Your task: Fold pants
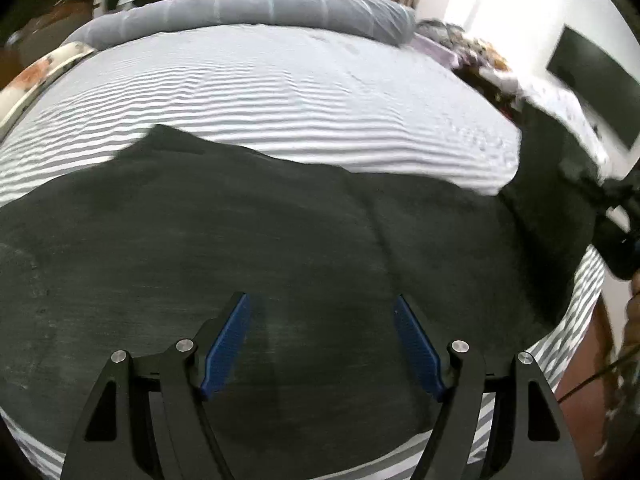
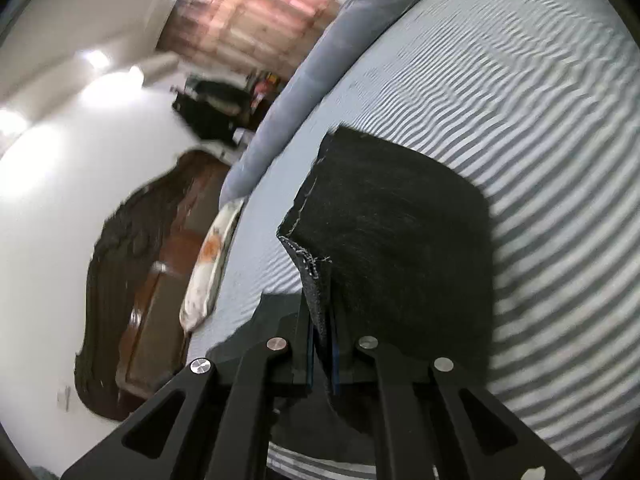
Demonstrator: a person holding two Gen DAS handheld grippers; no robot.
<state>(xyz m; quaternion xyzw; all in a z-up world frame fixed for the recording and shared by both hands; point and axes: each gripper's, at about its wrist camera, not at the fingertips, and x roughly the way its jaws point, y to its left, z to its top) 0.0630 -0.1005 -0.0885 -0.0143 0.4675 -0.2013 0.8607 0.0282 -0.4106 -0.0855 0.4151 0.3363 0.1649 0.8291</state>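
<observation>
Dark pants [image 1: 256, 240] lie spread across a bed [image 1: 280, 92] with a grey-and-white striped sheet. The left gripper [image 1: 322, 312] hovers just above the cloth, its jaws wide apart and holding nothing. The right gripper [image 2: 323, 334] has its jaws clamped on a frayed hem of the pants [image 2: 396, 232], lifting that part off the sheet. A long grey pillow [image 1: 248, 10] lies along the far edge.
</observation>
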